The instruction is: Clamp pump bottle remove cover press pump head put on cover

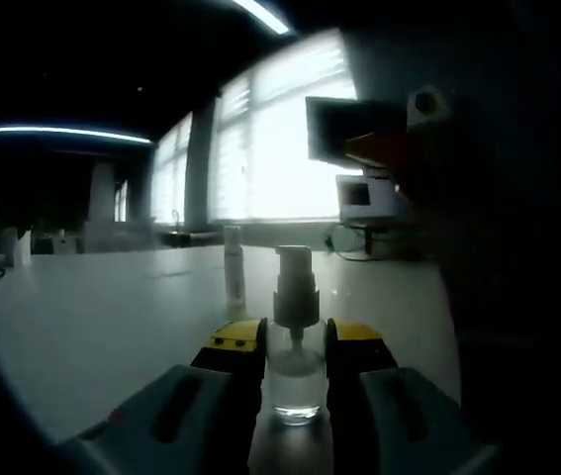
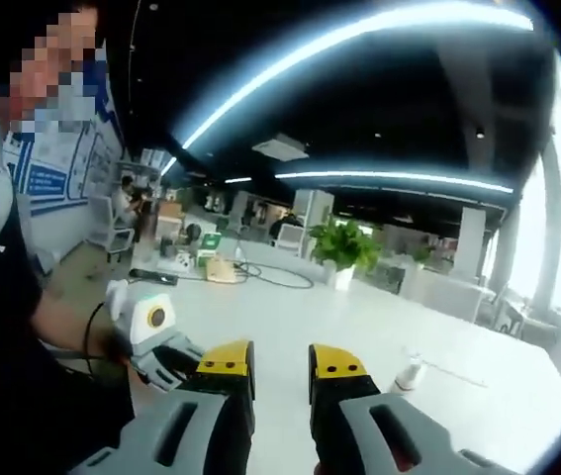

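Note:
A clear pump bottle [image 1: 297,381] stands upright on the white table [image 1: 112,317], its white pump head [image 1: 294,282] bare. My left gripper [image 1: 296,346] is shut on the bottle's body, one yellow-tipped jaw on each side. Just behind it, a slim clear cover [image 1: 233,269] stands upright on the table. In the right gripper view, my right gripper [image 2: 281,368] is open above the table with nothing between its jaws. The left gripper [image 2: 153,332] shows at that view's left, held by a person's hand. The bottle is hidden there.
A dark bulk rises at the right of the left gripper view, with a white and red device [image 1: 399,139] at its top. A monitor [image 1: 367,198] and cables sit at the table's far side. A small pale object [image 2: 408,375] stands right of my right jaws; a potted plant [image 2: 344,247] is further off.

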The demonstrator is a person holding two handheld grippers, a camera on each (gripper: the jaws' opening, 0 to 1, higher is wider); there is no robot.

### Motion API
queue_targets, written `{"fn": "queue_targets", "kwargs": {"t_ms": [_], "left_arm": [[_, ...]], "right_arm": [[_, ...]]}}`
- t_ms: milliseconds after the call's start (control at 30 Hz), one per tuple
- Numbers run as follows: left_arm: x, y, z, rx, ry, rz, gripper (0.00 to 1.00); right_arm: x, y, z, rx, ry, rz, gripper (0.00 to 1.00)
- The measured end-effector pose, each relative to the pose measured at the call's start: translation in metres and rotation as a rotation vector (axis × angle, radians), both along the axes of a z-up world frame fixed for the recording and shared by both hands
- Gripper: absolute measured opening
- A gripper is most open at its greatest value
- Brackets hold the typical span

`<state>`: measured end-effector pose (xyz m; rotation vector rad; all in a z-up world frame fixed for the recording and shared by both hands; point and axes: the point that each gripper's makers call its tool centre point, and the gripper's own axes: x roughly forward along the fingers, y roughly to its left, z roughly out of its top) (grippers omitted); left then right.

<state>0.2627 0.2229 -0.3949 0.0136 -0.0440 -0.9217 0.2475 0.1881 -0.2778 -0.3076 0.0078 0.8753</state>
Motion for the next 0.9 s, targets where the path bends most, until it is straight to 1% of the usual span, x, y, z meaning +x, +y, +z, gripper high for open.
{"fn": "queue_targets", "kwargs": {"t_ms": [67,133,200,233,300,333,400,433,467,567,600,667,767,867,900], "left_arm": [[0.0,0.0,0.0,0.002,-0.002,0.001,0.15],[-0.001,-0.001,0.0,0.003,-0.002,0.001,0.15],[0.0,0.0,0.0,0.002,0.003,0.002,0.15],[0.0,0.0,-0.001,0.001,0.005,0.002,0.15],[0.0,0.0,-0.001,-0.001,0.009,0.002,0.15],[0.0,0.0,-0.001,-0.001,0.009,0.002,0.15],[0.0,0.0,-0.001,-0.002,0.011,0.002,0.15],[0.0,0.0,-0.001,-0.003,0.013,0.002,0.15],[0.0,0.0,0.0,-0.004,0.013,0.002,0.15],[0.0,-0.001,0.0,-0.004,0.015,0.001,0.15],[0.0,-0.001,0.0,-0.004,0.014,0.0,0.15],[0.0,-0.001,0.0,-0.002,0.011,-0.001,0.15],[-0.001,-0.002,0.0,0.002,0.005,-0.003,0.15],[-0.001,-0.002,0.0,0.0,0.009,-0.004,0.15],[-0.001,-0.001,0.0,-0.002,0.015,-0.005,0.15]], "right_arm": [[-0.003,0.008,0.004,-0.028,-0.009,0.021,0.16],[-0.001,0.006,0.006,-0.067,-0.008,0.045,0.16],[-0.001,0.01,0.004,-0.129,-0.006,0.071,0.15],[-0.003,0.013,0.003,-0.149,0.004,0.091,0.15],[-0.01,0.021,0.001,-0.163,0.074,0.156,0.14],[-0.012,0.022,-0.002,-0.192,0.098,0.178,0.13],[-0.013,0.026,-0.001,-0.245,0.084,0.199,0.13],[-0.013,0.027,-0.002,-0.29,0.081,0.209,0.13],[-0.013,0.028,-0.002,-0.314,0.077,0.219,0.13],[-0.011,0.032,-0.002,-0.357,0.079,0.229,0.13],[-0.011,0.034,-0.005,-0.405,0.077,0.244,0.13],[-0.013,0.039,-0.009,-0.45,0.075,0.274,0.13],[-0.013,0.048,-0.012,-0.491,0.077,0.296,0.13],[-0.011,0.05,-0.019,-0.576,0.083,0.325,0.13],[-0.01,0.05,-0.02,-0.594,0.086,0.329,0.12]]}}
